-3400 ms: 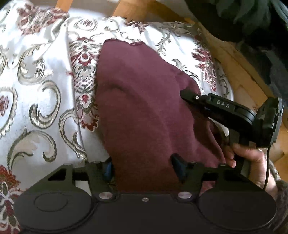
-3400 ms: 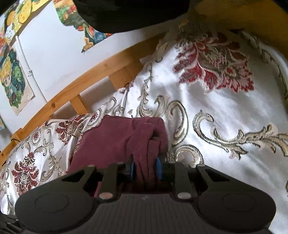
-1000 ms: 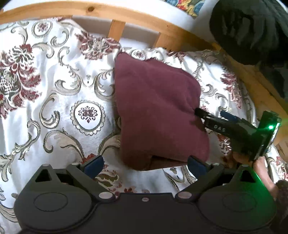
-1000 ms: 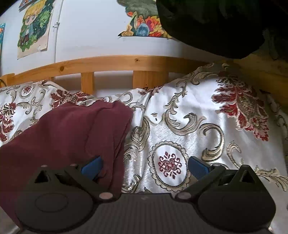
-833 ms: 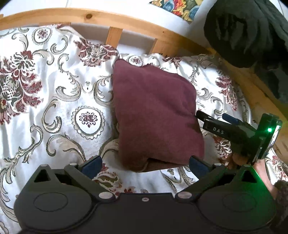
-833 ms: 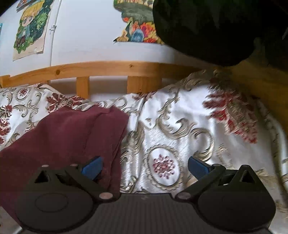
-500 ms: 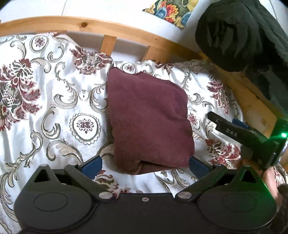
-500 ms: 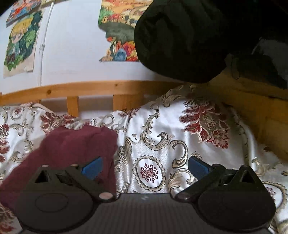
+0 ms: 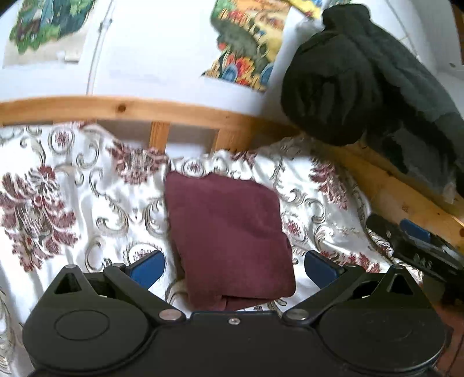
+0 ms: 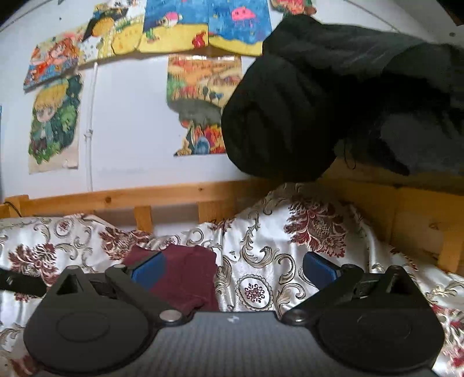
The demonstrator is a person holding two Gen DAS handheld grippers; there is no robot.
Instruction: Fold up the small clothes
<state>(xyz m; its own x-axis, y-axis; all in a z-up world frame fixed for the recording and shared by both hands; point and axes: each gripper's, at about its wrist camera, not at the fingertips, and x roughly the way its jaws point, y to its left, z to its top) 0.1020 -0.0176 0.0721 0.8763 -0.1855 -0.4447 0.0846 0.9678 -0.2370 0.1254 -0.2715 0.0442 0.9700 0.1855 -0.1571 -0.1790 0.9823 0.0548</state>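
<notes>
The maroon garment [image 9: 229,240] lies folded into a rough square on the patterned bedspread [image 9: 72,203], near the wooden bed rail [image 9: 185,113]. The left gripper [image 9: 233,265] hovers above its near edge, jaws spread wide, gripping nothing (blue pads clear of the cloth). The right gripper [image 10: 233,268] is likewise spread and empty, the garment ahead to its left

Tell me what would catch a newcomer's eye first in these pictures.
The folded maroon garment stands out most: it lies as a neat rectangle on the floral bedspread, beyond the open left gripper. Next come the big black fleece bundle looming at upper right over the wooden bed rail, and the bright cartoon posters on the white wall behind. The right gripper is open too, holding nothing.
</notes>
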